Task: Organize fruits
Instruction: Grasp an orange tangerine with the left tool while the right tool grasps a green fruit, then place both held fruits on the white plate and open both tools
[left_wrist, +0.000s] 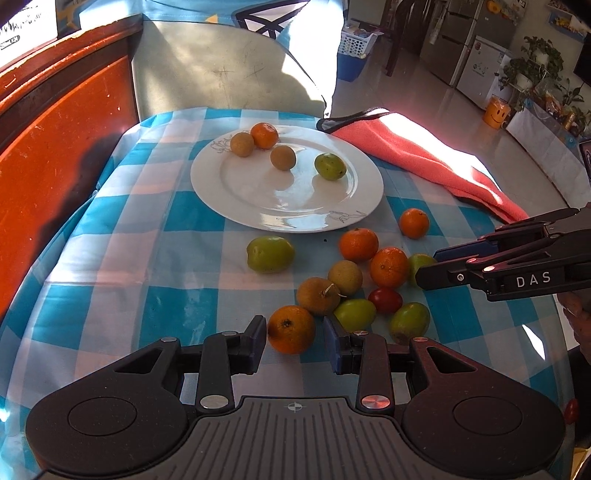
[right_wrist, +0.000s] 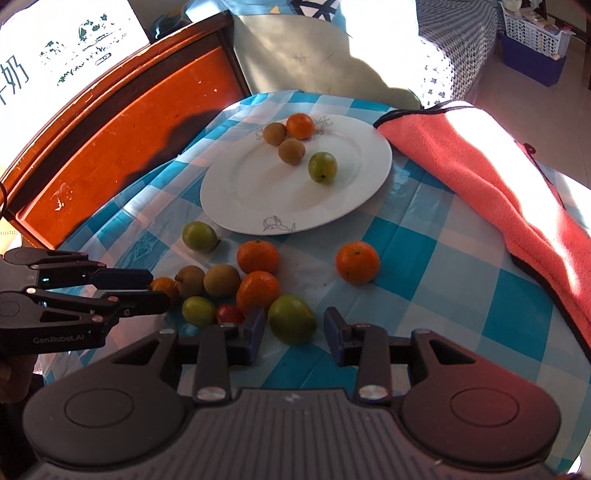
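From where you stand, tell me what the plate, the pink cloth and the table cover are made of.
Plate: likely glazed ceramic, white and glossy with sharp reflections.
Pink cloth: soft fleece or microfibre, matte and fuzzy, dark stitched edge.
Table cover: probably plastic-coated checked sheet, since it shines in places and wrinkles stiffly.

Both wrist views look steeply down, sharing the plate (left_wrist: 258, 206)

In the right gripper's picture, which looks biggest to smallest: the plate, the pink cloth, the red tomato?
1. Pink cloth, though it's cut off at the edge
2. Plate
3. Tomato, by far the smallest
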